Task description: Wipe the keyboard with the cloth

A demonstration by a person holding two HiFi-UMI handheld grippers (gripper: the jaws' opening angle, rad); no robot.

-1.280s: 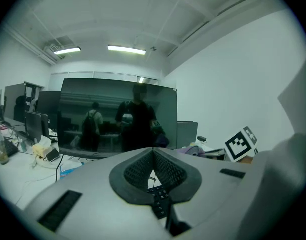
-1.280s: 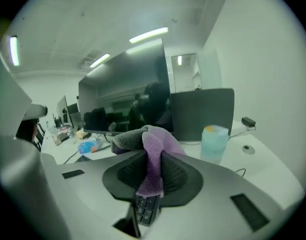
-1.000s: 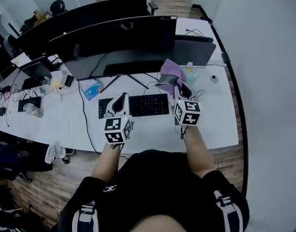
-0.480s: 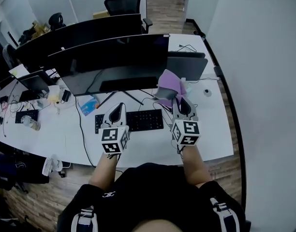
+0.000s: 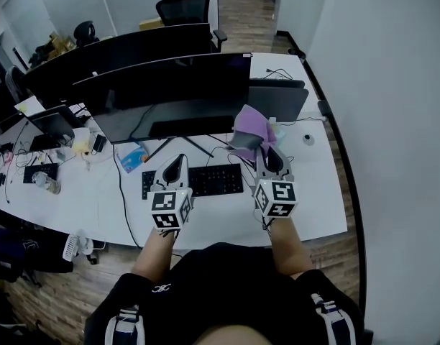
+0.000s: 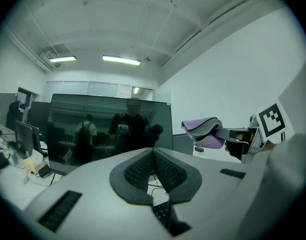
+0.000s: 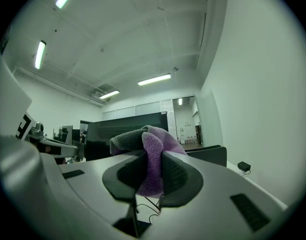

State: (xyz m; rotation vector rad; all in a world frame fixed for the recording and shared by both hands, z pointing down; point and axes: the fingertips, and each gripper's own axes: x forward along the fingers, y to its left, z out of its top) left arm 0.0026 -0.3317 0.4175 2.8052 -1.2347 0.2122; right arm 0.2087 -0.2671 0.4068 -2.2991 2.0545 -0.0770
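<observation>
A black keyboard (image 5: 205,180) lies on the white desk (image 5: 317,192) in front of a large dark monitor (image 5: 162,92). My right gripper (image 5: 262,148) is shut on a purple and grey cloth (image 5: 251,130), held in the air above the keyboard's right end. That cloth (image 7: 152,160) bulges out between the pads in the right gripper view. My left gripper (image 5: 177,162) hovers over the keyboard's left part, its jaws closed together with nothing between them. A few keys of the keyboard (image 6: 162,210) show just below its tips, and the cloth (image 6: 207,132) shows off to the right.
A second row of monitors (image 5: 119,49) and office chairs (image 5: 184,6) stand behind. A closed laptop (image 5: 277,99) sits right of the monitor, with a small round object (image 5: 307,139) and cables nearby. Clutter, a blue item (image 5: 134,155) and another keyboard (image 5: 40,171) lie on the left.
The head view has shifted, so the desk sits lower in the frame than a second ago. Both grippers hold nearly the same pose over the keyboard, the right one still gripping the cloth.
</observation>
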